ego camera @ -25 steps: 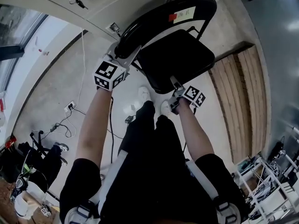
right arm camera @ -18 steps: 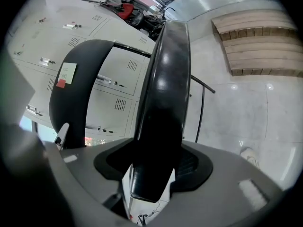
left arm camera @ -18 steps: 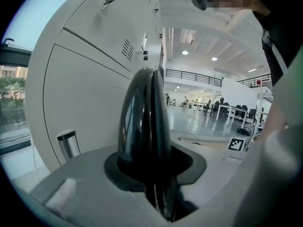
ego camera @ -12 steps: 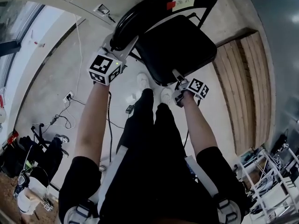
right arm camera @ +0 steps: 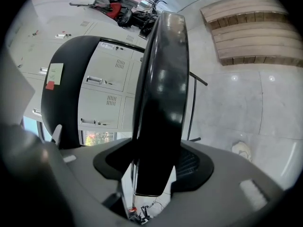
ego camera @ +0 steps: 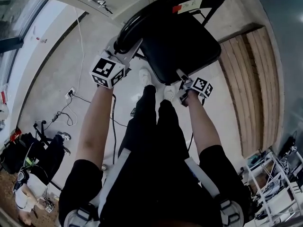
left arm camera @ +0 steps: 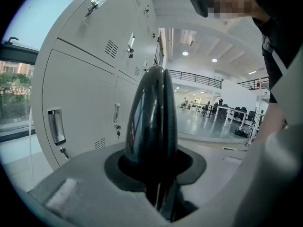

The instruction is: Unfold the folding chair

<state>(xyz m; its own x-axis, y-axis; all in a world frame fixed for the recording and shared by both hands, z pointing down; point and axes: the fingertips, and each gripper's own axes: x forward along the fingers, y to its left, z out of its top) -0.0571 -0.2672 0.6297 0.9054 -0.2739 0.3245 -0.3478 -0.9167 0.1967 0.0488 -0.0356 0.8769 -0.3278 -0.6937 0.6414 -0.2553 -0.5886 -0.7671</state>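
Fingers of the left gripper [ego camera: 127, 45] are clamped on the left end of the backrest [ego camera: 156, 11] of the black folding chair [ego camera: 182, 41], as we see from the head view. The right gripper [ego camera: 181, 75] has its fingers at the near front edge of the seat [ego camera: 184, 46]. The chair sits just beyond our shoes [ego camera: 146, 75], with the seat's top face turned up toward us. Its long axis runs from the seat's front edge by the right gripper up and away to the backrest's curved top at the upper edge of the picture. A pale label [ego camera: 191, 4] and a red sticker [ego camera: 176, 8] sit there. Wooden boards [ego camera: 251, 74] lie on the floor to the right.

From the left gripper view we find the jaws pressed onto the backrest [left arm camera: 154, 122], which fills the gap between them. We see it edge-on, a narrow glossy black blade rising straight up from the jaws. Grey lockers [left arm camera: 90, 79] stand to its left.

From the right gripper view we see the jaws opening with the seat's edge [right arm camera: 161, 93] between them. A sliver of light shows beside it on the left, so the pads are not pressing on it. The seat appears edge-on, and its long side runs upright from the jaws toward the top of the picture. The backrest [right arm camera: 71, 89] curves off to the left with its label [right arm camera: 55, 73], and the lockers are behind it. The wooden boards [right arm camera: 251, 27] lie at upper right, and one shoe [right arm camera: 242, 150] is at lower right.
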